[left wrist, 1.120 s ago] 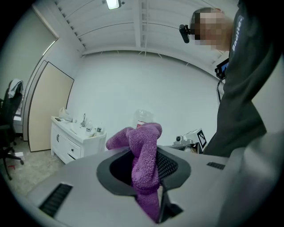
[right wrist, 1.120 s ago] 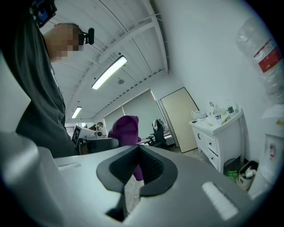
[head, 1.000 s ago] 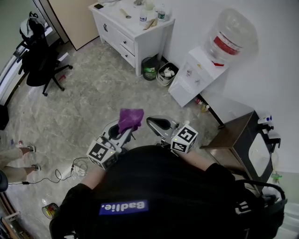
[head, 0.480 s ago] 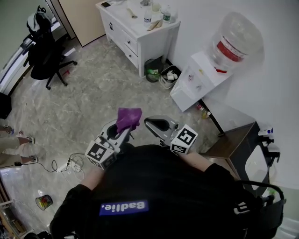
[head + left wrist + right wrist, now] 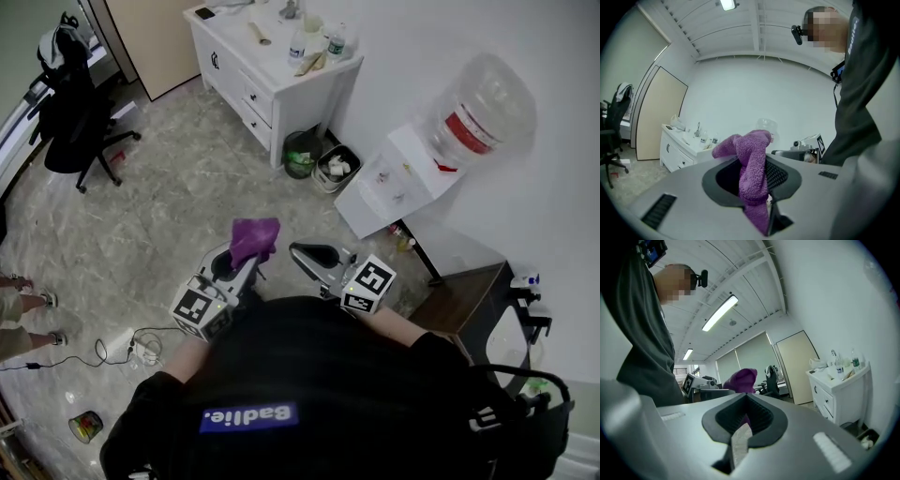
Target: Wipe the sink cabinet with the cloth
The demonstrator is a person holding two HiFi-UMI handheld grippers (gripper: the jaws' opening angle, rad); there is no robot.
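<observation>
A: Which step?
B: Carrying, I'd say. Left gripper (image 5: 246, 259) is clamped on the cloth (image 5: 254, 238); right gripper (image 5: 300, 251) has its jaws together, holding nothing.
A: Next?
B: The cabinet (image 5: 281, 70) stands well apart. Walk over, then press the cloth on.

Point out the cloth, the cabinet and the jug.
cloth (image 5: 255, 236): head view, middle of the bunched fabric.
cabinet (image 5: 253, 92): head view, drawer front.
jug (image 5: 487, 101): head view, clear body above the red label.
</observation>
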